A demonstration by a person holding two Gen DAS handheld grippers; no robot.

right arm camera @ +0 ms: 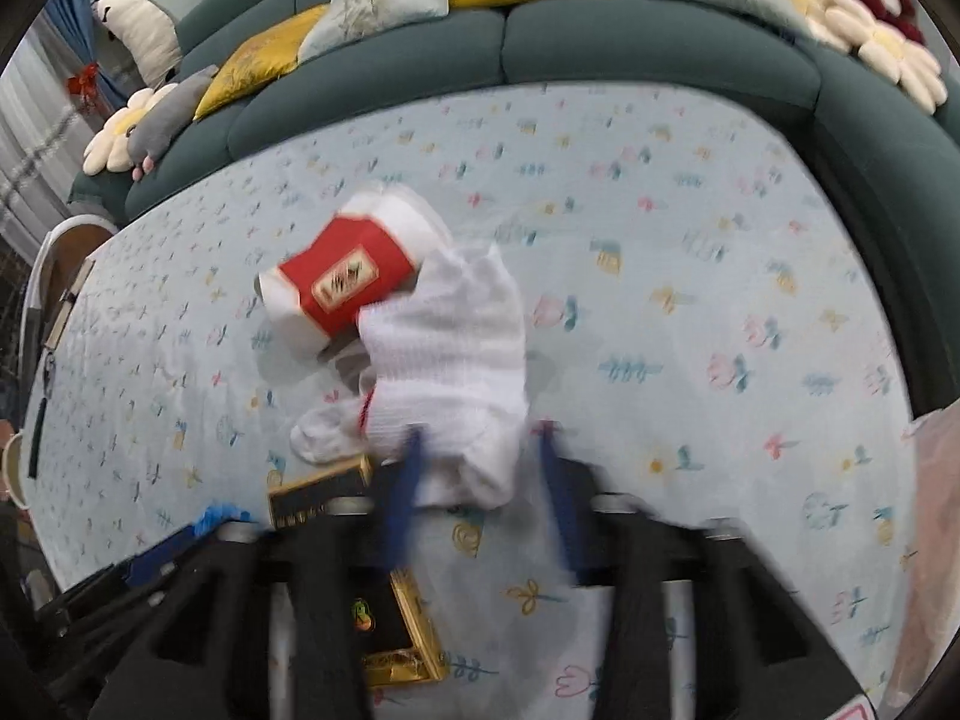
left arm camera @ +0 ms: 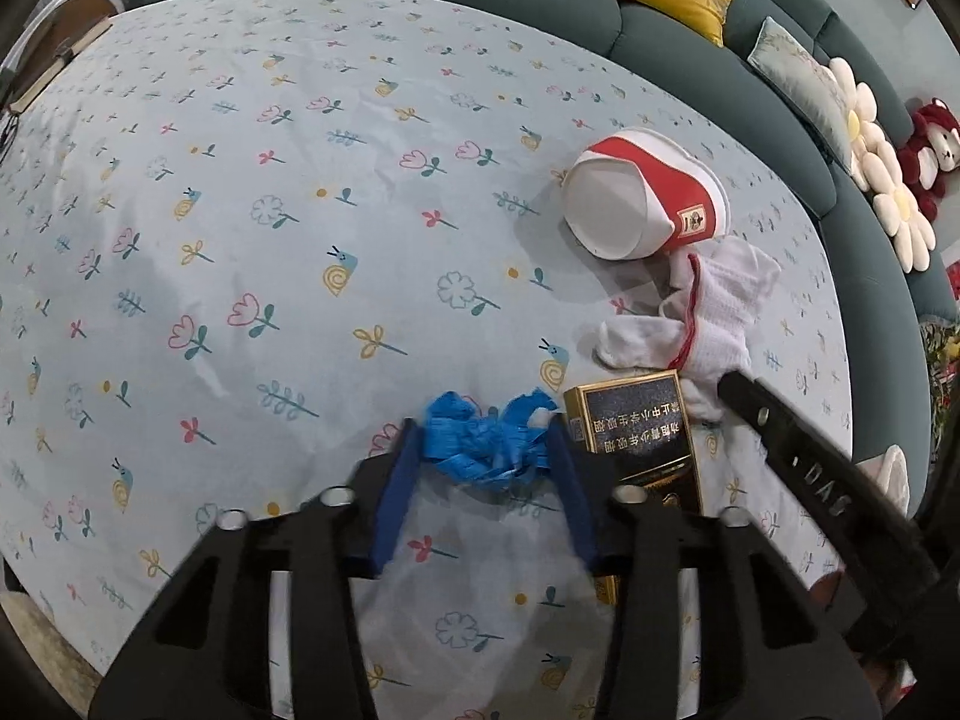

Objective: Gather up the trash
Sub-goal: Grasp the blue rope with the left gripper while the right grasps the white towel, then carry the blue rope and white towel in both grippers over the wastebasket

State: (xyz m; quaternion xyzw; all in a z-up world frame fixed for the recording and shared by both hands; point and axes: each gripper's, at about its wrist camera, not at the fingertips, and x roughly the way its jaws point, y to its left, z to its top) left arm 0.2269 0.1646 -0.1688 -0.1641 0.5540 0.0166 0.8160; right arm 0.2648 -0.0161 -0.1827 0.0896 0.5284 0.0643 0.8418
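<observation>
Lighting: even, soft indoor light, moderately bright; source not visible. Shadows: faint grey patches on the bedsheet, a soft one beside the paper cup. Glare: none. Left wrist view: sharp throughout. Right wrist view: motion-blurred, smearing the white cloth and sheet pattern. Both views: strong fisheye bending, dark corners.

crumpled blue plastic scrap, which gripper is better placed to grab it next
Left. The left gripper is open, its blue fingers straddling the crumpled blue plastic scrap on the floral bedsheet; the right gripper is over the white knitted glove.
</observation>
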